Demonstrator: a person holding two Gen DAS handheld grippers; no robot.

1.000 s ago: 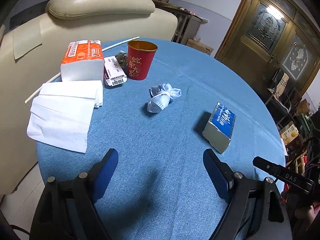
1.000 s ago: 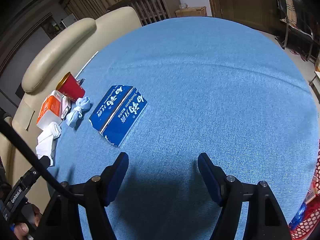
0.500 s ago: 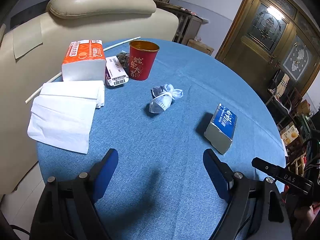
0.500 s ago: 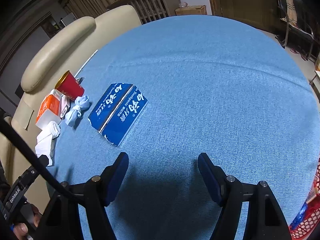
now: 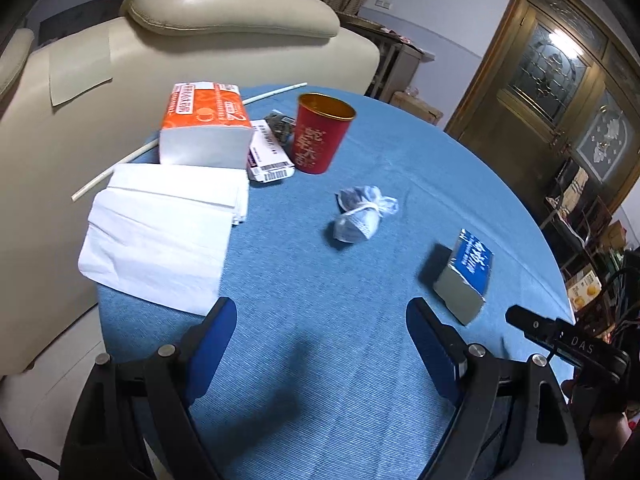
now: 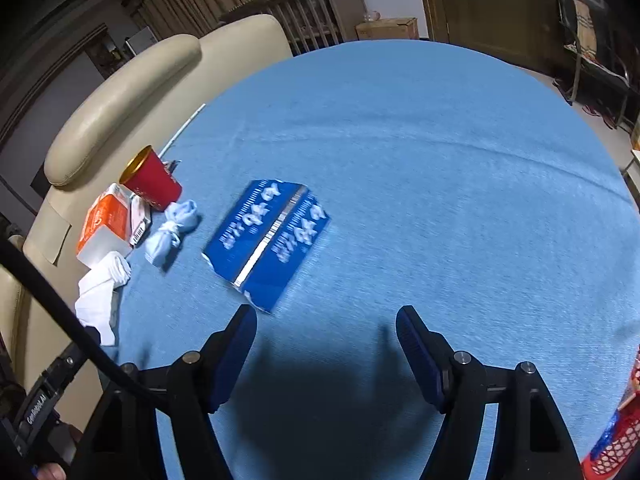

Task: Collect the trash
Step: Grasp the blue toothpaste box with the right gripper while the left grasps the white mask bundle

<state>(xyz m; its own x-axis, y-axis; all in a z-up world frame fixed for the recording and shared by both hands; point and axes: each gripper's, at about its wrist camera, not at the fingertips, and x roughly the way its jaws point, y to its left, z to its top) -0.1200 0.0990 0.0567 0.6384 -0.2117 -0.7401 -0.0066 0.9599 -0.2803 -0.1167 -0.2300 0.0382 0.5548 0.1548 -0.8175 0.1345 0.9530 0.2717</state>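
The left tongs [image 5: 320, 344] stand wide at the bottom of the left wrist view, blue pads apart with only the round blue-clothed bench [image 5: 304, 280] between them. The right tongs [image 6: 326, 344] also stand wide and hold nothing, low in the right wrist view.

Just above the right tongs' left pad, left of centre, lies the flattened blue cardboard toothpaste box [image 6: 266, 240]. Further left sits a knotted pale blue plastic bag [image 6: 172, 230], and beyond it the red paper cup with a gold rim [image 6: 150, 180].

In the left wrist view the knotted bag [image 5: 362, 216] is at centre. At upper left are an orange-and-white tissue pack [image 5: 204, 128], white paper napkins [image 5: 160, 232] and a cream leather armchair [image 5: 160, 40].
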